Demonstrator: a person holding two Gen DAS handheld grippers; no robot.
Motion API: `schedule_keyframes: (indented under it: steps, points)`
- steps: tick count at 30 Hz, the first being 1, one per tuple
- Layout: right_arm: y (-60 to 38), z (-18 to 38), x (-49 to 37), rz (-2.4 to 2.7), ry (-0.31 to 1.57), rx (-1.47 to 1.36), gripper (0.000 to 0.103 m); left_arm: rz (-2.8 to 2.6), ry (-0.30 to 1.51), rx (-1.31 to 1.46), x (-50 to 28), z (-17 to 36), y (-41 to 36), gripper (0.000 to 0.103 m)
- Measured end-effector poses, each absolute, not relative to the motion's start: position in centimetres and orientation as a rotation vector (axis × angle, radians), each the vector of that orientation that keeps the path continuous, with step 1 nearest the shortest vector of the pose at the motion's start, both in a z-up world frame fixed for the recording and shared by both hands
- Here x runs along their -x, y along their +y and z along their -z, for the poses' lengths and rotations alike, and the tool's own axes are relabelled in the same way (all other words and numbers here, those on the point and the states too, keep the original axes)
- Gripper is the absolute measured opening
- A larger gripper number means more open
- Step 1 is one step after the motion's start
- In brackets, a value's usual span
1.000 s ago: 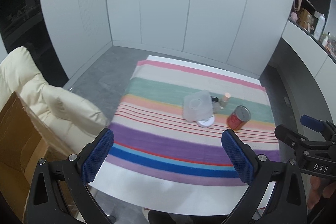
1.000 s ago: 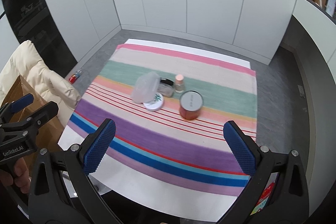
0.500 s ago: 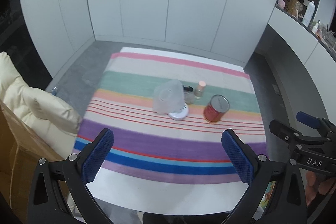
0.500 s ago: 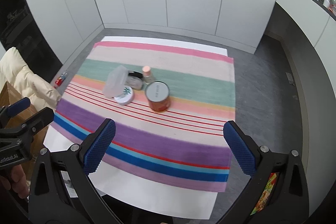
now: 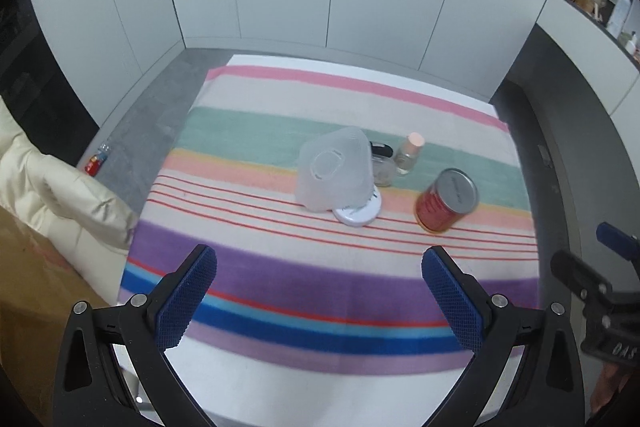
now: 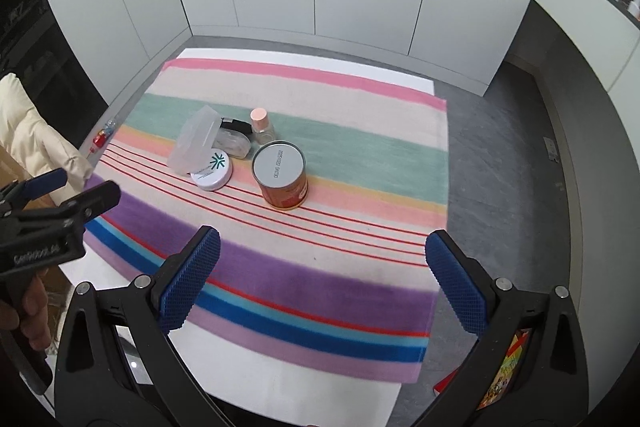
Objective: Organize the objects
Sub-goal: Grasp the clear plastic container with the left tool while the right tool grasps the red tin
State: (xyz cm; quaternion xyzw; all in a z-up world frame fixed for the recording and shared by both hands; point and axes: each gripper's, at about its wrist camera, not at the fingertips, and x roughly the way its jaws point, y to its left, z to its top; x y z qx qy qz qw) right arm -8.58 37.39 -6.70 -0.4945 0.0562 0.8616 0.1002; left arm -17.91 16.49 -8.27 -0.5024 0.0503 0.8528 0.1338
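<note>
Both sets of fingers released, holding nothing: left gripper (image 5: 319,301), right gripper (image 6: 322,281). Red tin can (image 6: 280,174) stands centre-frame on the desk's striped cloth (image 6: 320,279). I judge it rigid, heavy, slippery; grip mid-wall. Translucent box (image 6: 195,141) beside it looks light.

The left tongs (image 6: 60,215) read "GenRobot.AI"; the right tongs (image 5: 600,291), "DAS".

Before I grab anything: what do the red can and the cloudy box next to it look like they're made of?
Red can: likely metal, going by its dull silver, rimmed lid with a stamped code; the red side looks like a printed label. Cloudy box: apparently frosted, semi-translucent plastic, with thin moulded walls and soft rounded corners.
</note>
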Motion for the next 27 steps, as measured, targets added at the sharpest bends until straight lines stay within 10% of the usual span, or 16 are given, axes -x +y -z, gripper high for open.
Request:
schedule_keyframes:
  steps: [20, 27]
  points:
    - [36.9, 17.1, 17.8, -2.519, 0.24, 1.613, 0.103, -2.337, 0.018, 1.592, 27.6, 17.7, 19.1, 0.098]
    - [36.7, 18.6, 19.4, -2.535, 0.246, 1.628, 0.088, -2.314, 0.037, 1.612, 28.9, 19.3, 20.3, 0.084]
